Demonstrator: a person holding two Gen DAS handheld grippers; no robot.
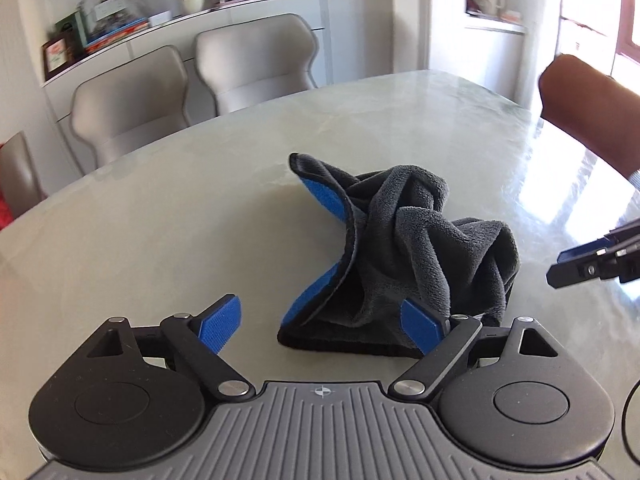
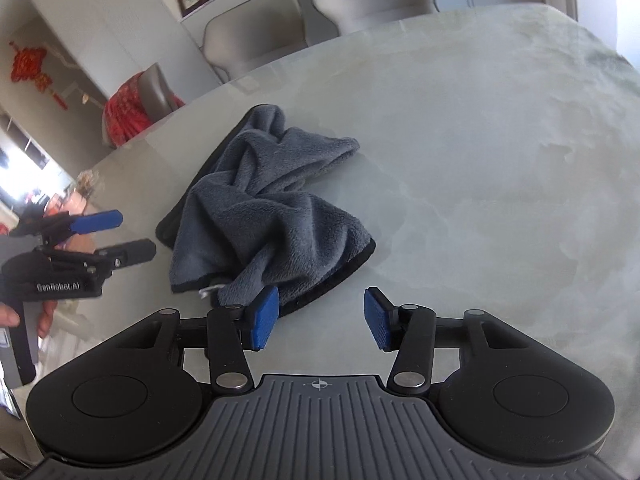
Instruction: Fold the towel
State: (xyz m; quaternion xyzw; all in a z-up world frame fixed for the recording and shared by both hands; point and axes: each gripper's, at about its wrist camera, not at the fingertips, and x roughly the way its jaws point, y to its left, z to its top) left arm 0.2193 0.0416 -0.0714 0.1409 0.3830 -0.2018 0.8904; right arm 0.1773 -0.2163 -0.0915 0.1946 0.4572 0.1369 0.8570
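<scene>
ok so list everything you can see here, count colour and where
towel: one, dark grey with a blue underside and black edging, crumpled in a heap on the table
table: one, pale marbled grey, glossy, filling the foreground
chairs: two beige ones at the far edge, a third partly visible at far left
shelf: one, white, along the back wall, holding a vase, books, frames and a clock
mug: one, white, on a ledge at right
red knot ornament: one, hanging on the wall
left claw: black with blue pads, open, at the towel's near edge
right claw: same, open, just short of the towel
</scene>
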